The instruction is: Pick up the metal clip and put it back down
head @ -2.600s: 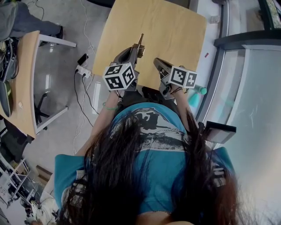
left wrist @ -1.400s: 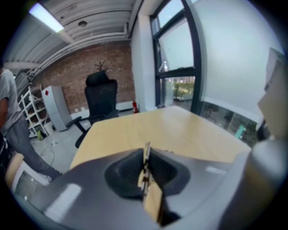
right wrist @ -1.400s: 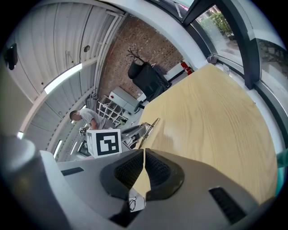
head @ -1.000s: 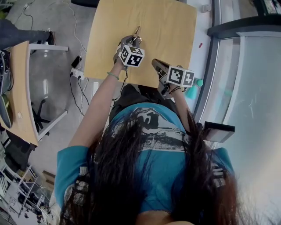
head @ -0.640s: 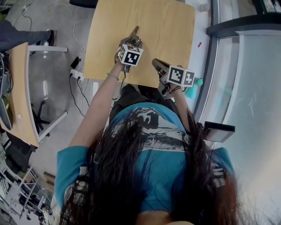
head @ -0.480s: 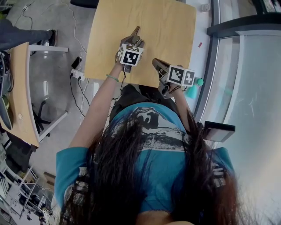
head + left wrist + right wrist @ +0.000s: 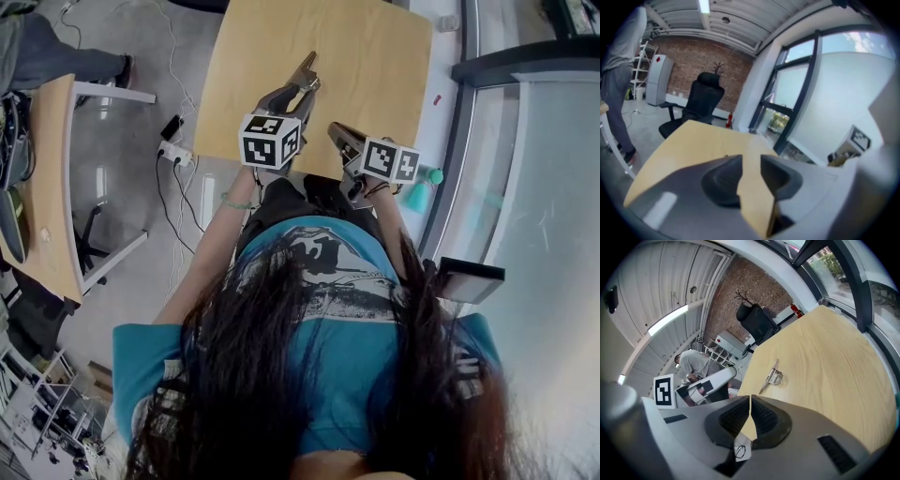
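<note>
The metal clip (image 7: pixel 772 376) lies flat on the wooden table (image 7: pixel 825 362), free of both tools. The left gripper (image 7: pixel 751 159) has released: its jaws stand apart, have just been closing, and hold nothing. The right gripper (image 7: pixel 750 401) is clenched, empty.

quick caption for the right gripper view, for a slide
The clip lies on the table ahead of the right gripper, its jaws shut and empty.
</note>
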